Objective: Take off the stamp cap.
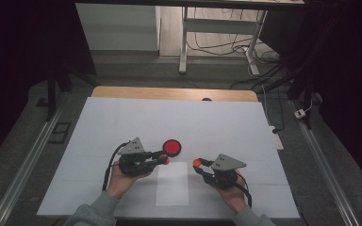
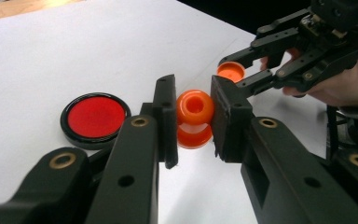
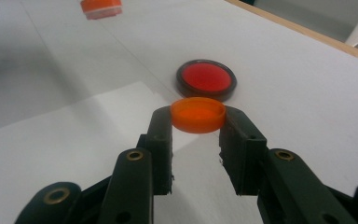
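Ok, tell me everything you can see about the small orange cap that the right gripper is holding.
The orange cap is a small, round, shallow piece that looks like smooth, slightly glossy plastic, with a flat face and a low side wall. It sits level, pinched by its side wall between the tips of the right gripper, clear of the white sheet beneath. Only the two black jaws touch it. In the right gripper view, the black-rimmed red disc lies on the table just beyond it.

A round red disc with a black rim is lying flat on the white sheet covering the wooden desk, just beyond a smaller white paper rectangle, while cables are trailing across the grey floor behind.
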The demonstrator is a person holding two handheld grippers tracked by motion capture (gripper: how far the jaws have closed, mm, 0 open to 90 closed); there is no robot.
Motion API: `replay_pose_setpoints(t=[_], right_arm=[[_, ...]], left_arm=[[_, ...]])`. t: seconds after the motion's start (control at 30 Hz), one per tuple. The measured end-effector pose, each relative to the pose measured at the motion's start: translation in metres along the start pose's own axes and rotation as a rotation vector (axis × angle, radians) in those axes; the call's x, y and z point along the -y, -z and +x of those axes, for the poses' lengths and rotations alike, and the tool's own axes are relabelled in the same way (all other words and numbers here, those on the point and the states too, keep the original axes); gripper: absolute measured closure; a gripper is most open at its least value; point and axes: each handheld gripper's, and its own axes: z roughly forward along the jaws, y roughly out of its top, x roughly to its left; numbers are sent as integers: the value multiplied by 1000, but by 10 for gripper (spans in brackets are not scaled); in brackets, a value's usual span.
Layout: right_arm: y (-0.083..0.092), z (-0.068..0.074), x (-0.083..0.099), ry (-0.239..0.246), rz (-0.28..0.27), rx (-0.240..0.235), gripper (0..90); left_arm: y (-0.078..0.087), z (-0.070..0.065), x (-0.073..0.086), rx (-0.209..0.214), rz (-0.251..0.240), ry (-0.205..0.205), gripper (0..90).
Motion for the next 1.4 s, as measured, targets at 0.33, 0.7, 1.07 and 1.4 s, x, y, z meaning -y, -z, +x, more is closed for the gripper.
replay_pose_setpoints(t=[0.33, 0.7, 1.07, 1.4], right_arm=[[32, -17, 14, -51, -14, 67, 651], [51, -26, 25, -75, -19, 92, 651], [54, -27, 25, -81, -24, 79, 651], [56, -27, 25, -96, -39, 75, 651]], left_arm=[[3, 1, -1, -25, 2, -19, 725], [2, 5, -3, -28, 5, -20, 725], [8, 5, -9, -44, 0, -25, 725], [4, 7, -20, -54, 17, -46, 724]])
